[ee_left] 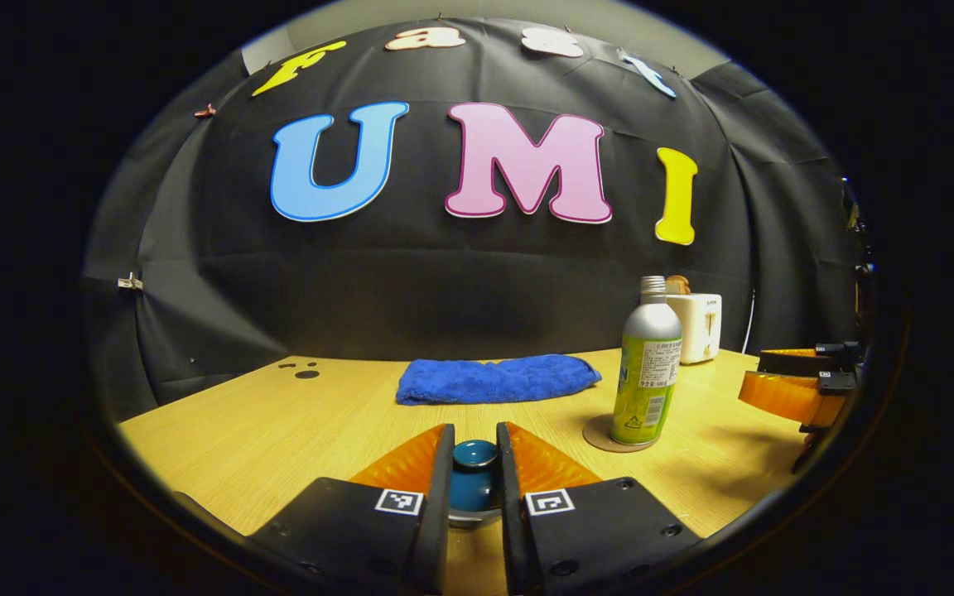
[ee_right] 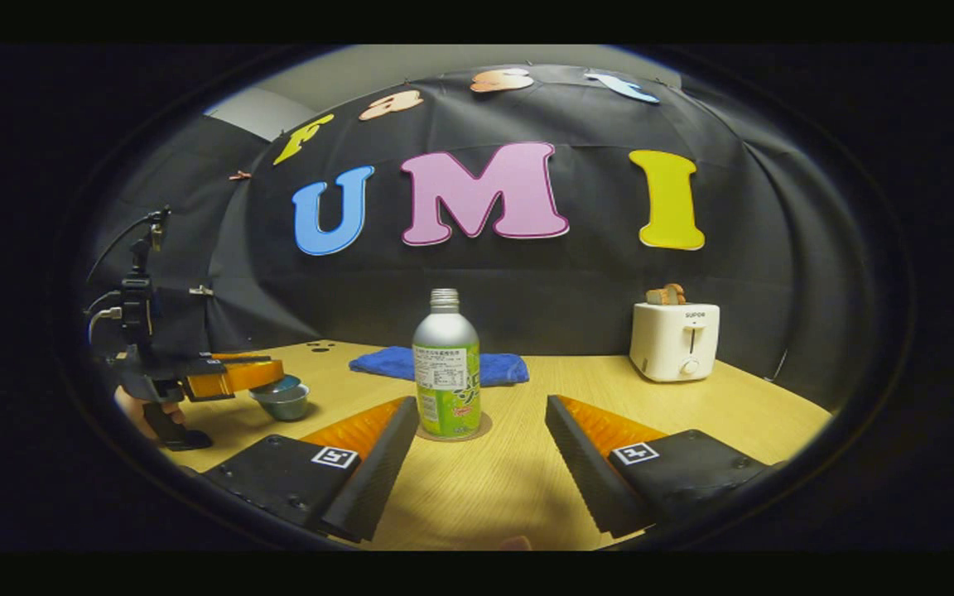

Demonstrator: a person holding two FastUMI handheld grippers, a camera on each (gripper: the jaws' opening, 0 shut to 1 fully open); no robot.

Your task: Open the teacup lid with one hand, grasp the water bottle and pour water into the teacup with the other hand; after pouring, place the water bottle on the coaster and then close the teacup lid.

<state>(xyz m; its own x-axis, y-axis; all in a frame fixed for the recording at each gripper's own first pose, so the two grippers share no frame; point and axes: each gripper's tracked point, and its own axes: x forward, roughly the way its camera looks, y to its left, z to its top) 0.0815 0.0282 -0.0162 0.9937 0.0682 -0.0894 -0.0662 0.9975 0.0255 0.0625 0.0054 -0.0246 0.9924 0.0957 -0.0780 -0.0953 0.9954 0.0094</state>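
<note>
The teal teacup lid sits between my left gripper's fingers, and the left gripper is shut on its knob. In the right gripper view that gripper hovers over the metallic teacup, with the lid at the cup's rim. I cannot tell whether the lid rests on the rim or is just lifted. The silver and green water bottle stands upright and uncapped on a round coaster. My right gripper is open just short of the bottle, one finger on each side and neither touching it.
A folded blue towel lies behind the bottle. A white toaster stands at the back right. A hand holds the left gripper. The wooden table reaches the black cloth wall.
</note>
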